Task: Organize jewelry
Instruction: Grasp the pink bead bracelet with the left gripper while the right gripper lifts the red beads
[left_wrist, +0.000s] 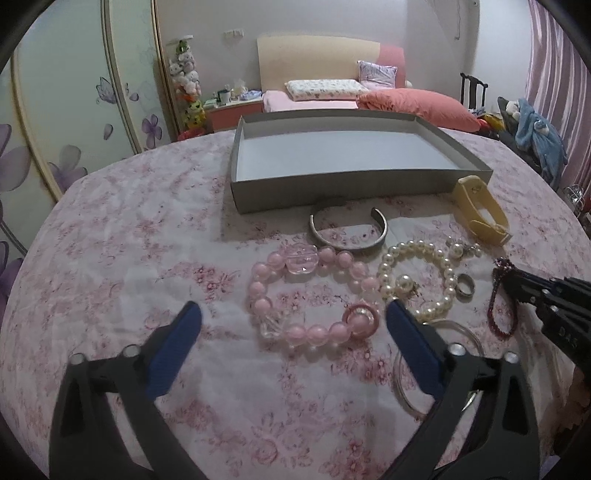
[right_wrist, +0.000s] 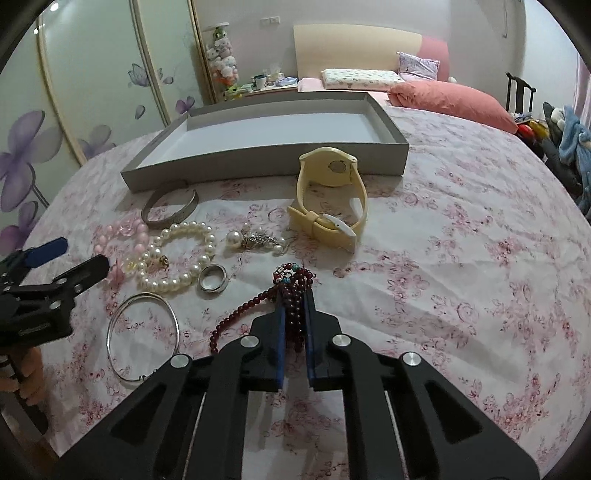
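My left gripper (left_wrist: 291, 314) is open, its blue pads either side of a pink bead bracelet (left_wrist: 314, 295) on the floral cloth. My right gripper (right_wrist: 294, 295) is shut on a dark red bead bracelet (right_wrist: 291, 288), which also shows in the left wrist view (left_wrist: 500, 299); part of the strand trails left on the cloth. An empty grey tray (left_wrist: 332, 188) (right_wrist: 258, 162) stands behind the jewelry. Nearby lie a pearl bracelet (right_wrist: 177, 258), a silver cuff (left_wrist: 347, 229), a silver ring (right_wrist: 213, 282), a thin bangle (right_wrist: 142, 336), pearl earrings (right_wrist: 255, 240) and a cream watch (right_wrist: 328, 199).
The table has a pink floral cloth (right_wrist: 461, 258). Behind it are a bed with pink pillows (left_wrist: 417, 107), a wardrobe with flower decals (left_wrist: 74, 129), and a chair with clothes (left_wrist: 532, 129) at the right.
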